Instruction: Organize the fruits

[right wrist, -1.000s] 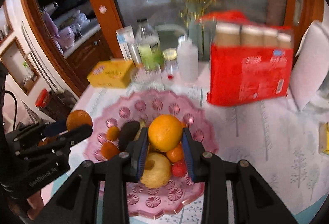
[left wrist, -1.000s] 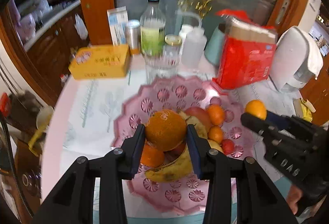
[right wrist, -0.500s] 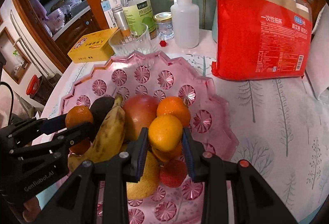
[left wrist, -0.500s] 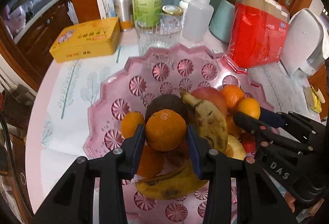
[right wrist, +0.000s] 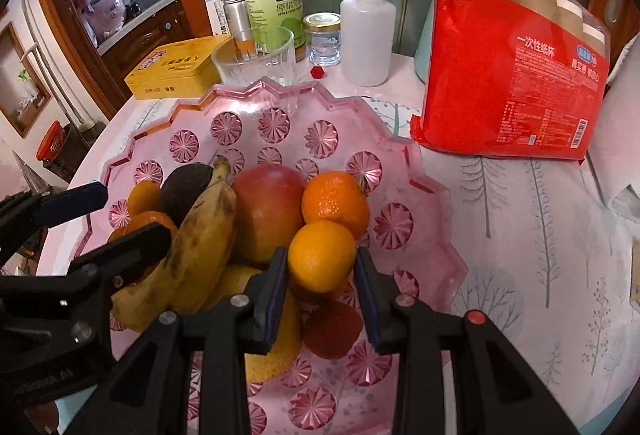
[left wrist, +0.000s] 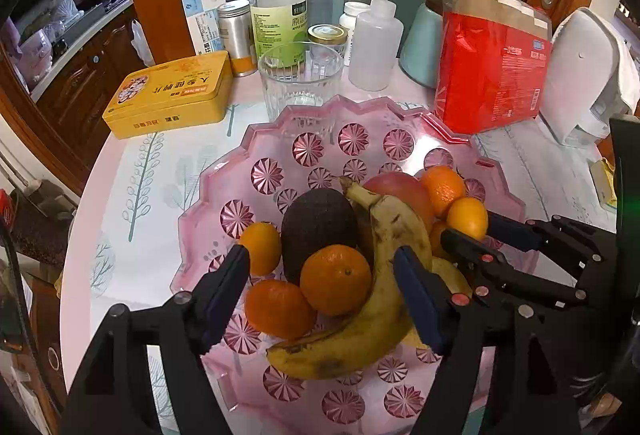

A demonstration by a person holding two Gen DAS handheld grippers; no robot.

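Pink bowl (left wrist: 452,139) takes both deliveries: left gripper (left wrist: 322,287), jaws just sprung wide, leaves its orange (left wrist: 335,280) beside the banana (left wrist: 384,299); right gripper (right wrist: 321,277) clamps a tangerine (right wrist: 322,257) low over the pile, release likely next

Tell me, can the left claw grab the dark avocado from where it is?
Probably not straight away. The left claw has just opened, and the orange it let go sits between it and the avocado, with the banana beside.

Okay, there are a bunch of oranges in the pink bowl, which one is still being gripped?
The lighter yellow-orange one at the bowl's right side, pinched between the right gripper's fingers. The others lie loose, including the one between the left gripper's just-opened fingers.
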